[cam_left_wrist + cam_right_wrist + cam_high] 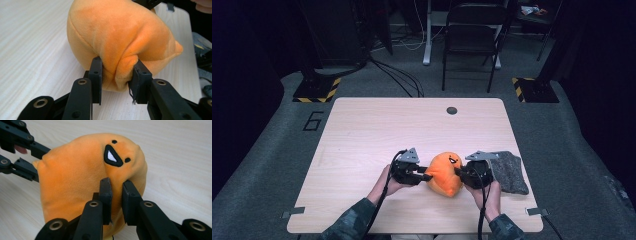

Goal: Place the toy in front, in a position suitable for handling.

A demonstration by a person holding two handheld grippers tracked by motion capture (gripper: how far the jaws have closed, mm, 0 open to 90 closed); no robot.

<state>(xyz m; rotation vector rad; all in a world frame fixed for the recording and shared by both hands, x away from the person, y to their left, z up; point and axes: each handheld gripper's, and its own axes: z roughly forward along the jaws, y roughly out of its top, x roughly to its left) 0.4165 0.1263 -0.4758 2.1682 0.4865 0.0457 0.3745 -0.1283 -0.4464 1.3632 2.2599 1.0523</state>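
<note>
A: High view: the plush (pixel 445 173) sits near the table's (pixel 362 130) front edge, face up and away, long axis roughly front to back.

B: And the grippers?

A: Left gripper (pixel 117 75) pinches a fold of its side; right gripper (pixel 116 192) pinches the opposite side, jaws nearly together. The plush lies between them.

One orange plush toy (pixel 445 173), one grey cloth (pixel 509 171)

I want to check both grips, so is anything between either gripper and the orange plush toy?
Nothing visible. The left gripper pinches a fold of the orange plush toy directly, and the right gripper pinches its other side. The grey cloth lies apart, beyond the right gripper.
</note>
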